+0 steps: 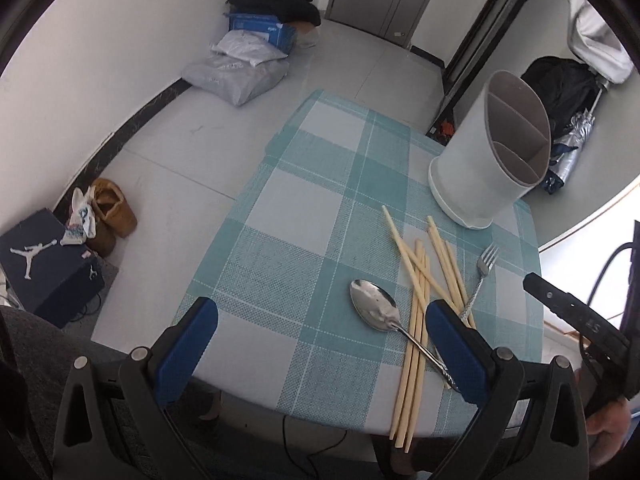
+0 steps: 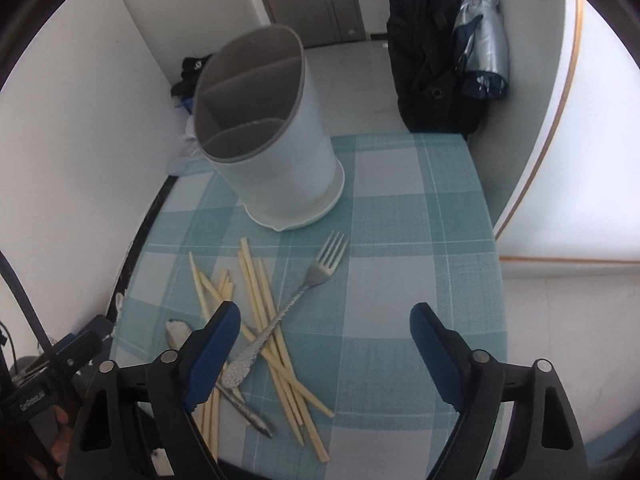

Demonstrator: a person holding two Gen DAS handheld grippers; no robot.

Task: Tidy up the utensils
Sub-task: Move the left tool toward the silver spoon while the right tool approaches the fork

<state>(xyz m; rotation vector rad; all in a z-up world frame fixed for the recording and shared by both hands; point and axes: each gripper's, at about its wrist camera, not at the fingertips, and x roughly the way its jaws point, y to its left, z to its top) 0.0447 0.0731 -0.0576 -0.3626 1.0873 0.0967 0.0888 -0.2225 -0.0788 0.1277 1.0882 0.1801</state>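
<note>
Both sets of jaws stand wide and hold nothing: the left gripper [image 1: 320, 332] hangs over the near edge of the checked tabletop [image 1: 296, 208], the right gripper [image 2: 324, 336] just above the cloth. Beneath them lie crossed chopsticks [image 2: 256, 292], with the spoon [image 1: 374, 306] on their left and the fork [image 2: 316, 276] slanting across them. Farther back stands the white three-compartment utensil holder [image 2: 276, 152], upright.
</note>
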